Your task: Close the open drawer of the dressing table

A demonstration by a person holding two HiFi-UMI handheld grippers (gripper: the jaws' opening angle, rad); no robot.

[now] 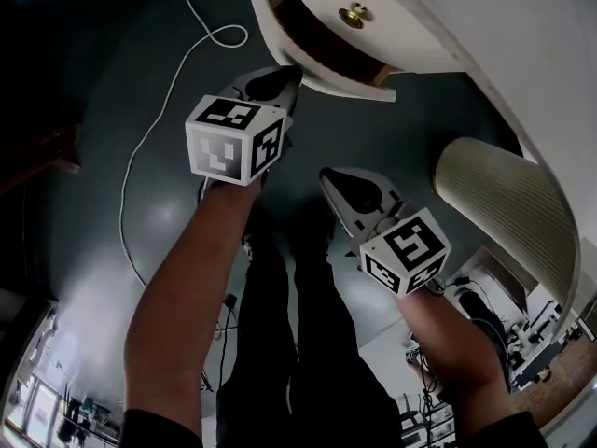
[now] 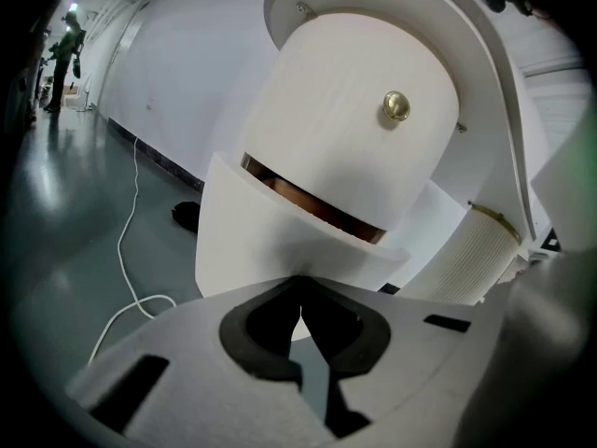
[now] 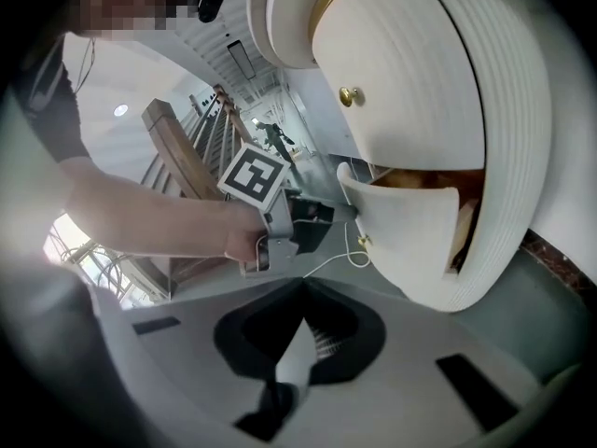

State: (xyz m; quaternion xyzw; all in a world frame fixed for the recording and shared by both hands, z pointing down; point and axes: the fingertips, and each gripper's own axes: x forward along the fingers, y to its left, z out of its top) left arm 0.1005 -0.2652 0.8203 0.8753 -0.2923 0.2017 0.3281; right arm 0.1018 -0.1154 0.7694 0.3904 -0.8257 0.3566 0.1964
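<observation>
Left gripper [image 1: 283, 80]: jaws together, nothing held, tips right at curved white front of open drawer [image 2: 280, 241]; contact uncertain. Right gripper [image 1: 331, 180]: jaws together, empty, behind left, apart from drawer.

Judgement: use joined tips as blunt pusher. Press mid-front, straight ahead into dressing table [image 1: 522, 26]. Off-centre push likely skews slide. Stop when flush under front with brass knob [image 2: 395, 106].
</observation>
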